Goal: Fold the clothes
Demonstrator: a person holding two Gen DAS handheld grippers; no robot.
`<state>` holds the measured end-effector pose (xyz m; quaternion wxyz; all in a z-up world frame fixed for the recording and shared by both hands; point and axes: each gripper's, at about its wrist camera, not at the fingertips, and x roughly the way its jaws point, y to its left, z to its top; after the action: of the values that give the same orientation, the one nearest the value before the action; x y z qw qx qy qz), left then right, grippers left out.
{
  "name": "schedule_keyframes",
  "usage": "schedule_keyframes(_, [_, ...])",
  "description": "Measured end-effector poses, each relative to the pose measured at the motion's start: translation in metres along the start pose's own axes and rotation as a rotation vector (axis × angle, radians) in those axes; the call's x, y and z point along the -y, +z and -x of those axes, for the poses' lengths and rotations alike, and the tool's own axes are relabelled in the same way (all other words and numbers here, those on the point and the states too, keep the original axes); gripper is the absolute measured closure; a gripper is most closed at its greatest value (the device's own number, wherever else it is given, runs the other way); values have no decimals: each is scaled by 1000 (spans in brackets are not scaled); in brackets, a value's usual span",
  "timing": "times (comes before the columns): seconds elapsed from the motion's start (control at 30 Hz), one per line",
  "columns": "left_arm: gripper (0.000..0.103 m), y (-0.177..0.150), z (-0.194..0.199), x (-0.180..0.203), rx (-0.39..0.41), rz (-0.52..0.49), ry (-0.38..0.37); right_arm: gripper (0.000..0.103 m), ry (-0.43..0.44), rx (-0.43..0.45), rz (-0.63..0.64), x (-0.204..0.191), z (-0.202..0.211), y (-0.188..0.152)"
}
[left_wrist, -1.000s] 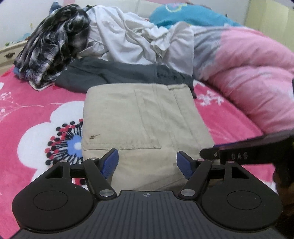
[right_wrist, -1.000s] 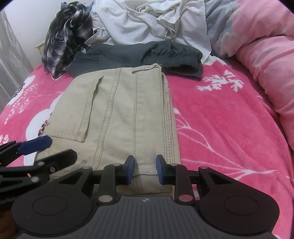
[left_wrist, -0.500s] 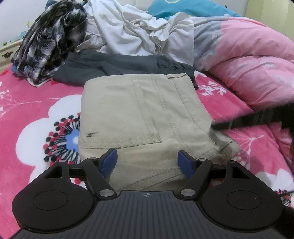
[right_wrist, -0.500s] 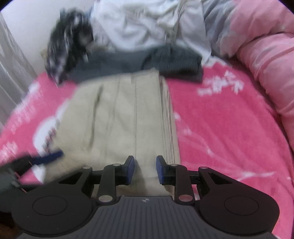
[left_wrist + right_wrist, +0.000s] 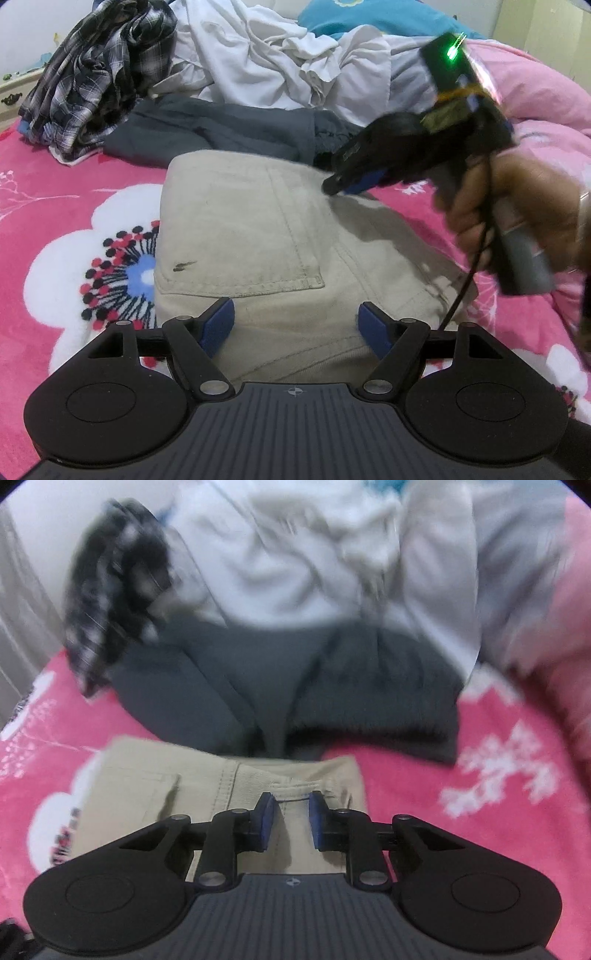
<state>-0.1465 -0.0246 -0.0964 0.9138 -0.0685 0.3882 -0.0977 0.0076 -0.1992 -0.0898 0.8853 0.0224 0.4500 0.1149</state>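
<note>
Folded beige trousers [image 5: 251,240] lie flat on the pink flowered bedspread [image 5: 55,206]. My left gripper [image 5: 295,325] is open and empty, its blue pads over the trousers' near edge. My right gripper [image 5: 290,819] is partly open with a narrow gap and holds nothing; it hovers over the trousers' far end [image 5: 207,782]. It also shows in the left wrist view [image 5: 354,181], held in a hand above the far right corner of the trousers. The right wrist view is blurred by motion.
Dark grey trousers [image 5: 221,129] lie just behind the beige ones. Behind them are a plaid shirt [image 5: 99,74] at the left and a heap of white clothes [image 5: 266,62]. A pink quilt [image 5: 535,92] is piled at the right.
My right gripper has lifted from the trousers' near edge and moved forward to their far end. My left gripper has stayed open at the near edge.
</note>
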Motion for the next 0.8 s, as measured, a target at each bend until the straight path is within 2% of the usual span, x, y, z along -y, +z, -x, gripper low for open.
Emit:
schedule_keyframes(0.17, [29, 2, 11, -4, 2, 22, -4, 82, -61, -19, 114, -20, 9, 6])
schedule_keyframes(0.23, [29, 2, 24, -5, 11, 31, -4, 78, -33, 20, 96, -27, 30, 14])
schedule_keyframes(0.4, [29, -1, 29, -3, -27, 18, -27, 78, 254, 26, 141, -71, 40, 35])
schedule_keyframes(0.43, [27, -1, 27, 0, -40, 2, -17, 78, 302, 22, 152, -80, 39, 38])
schedule_keyframes(0.47, [27, -3, 25, 3, -51, -28, -9, 78, 310, -1, 172, -90, 27, 42])
schedule_keyframes(0.57, [23, -7, 21, 12, -73, -94, 14, 81, 276, -96, 214, -113, -22, 45])
schedule_keyframes(0.67, [22, -8, 18, 9, -85, -96, 16, 82, 166, -106, 328, -130, -66, 29])
schedule_keyframes(0.73, [22, -7, 19, 3, -83, -69, -7, 82, 150, -97, 336, -133, -69, 31])
schedule_keyframes(0.8, [23, -5, 21, -2, -85, -44, -29, 82, 158, -114, 286, -130, -62, 38])
